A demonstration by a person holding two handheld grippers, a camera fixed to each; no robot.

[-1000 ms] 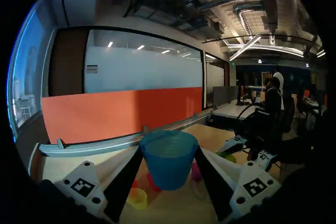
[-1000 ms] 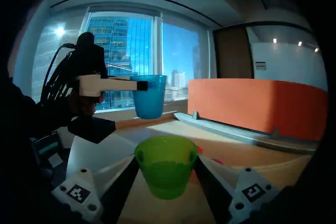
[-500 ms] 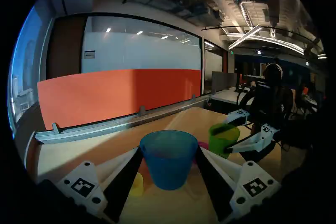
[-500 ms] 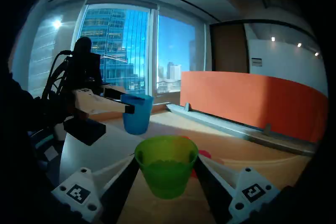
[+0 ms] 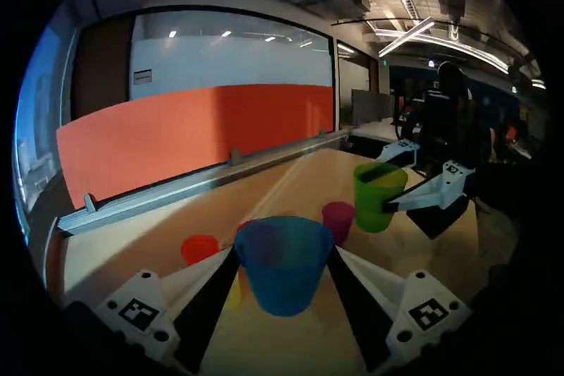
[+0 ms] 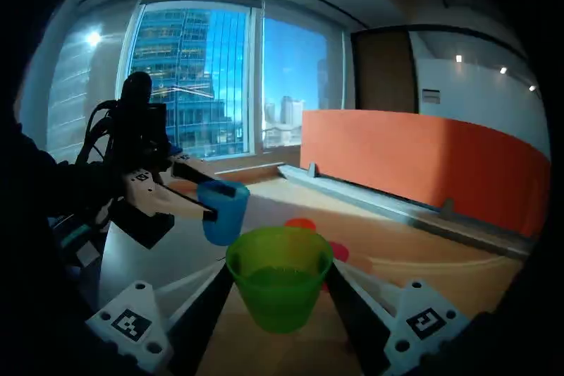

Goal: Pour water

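blue cup (image 5: 283,267), green cup (image 6: 279,284), orange partition (image 5: 190,129)

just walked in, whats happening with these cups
A person is working two handheld grippers over a wooden table. The left gripper has its jaws shut on a blue cup, and the right gripper has its jaws shut on a green cup. Both cups are held above the table, near each other, with no water visibly pouring. A pink cup and a red cup stand on the table beyond them.

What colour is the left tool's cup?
The cup is blue; left gripper view shows it best.
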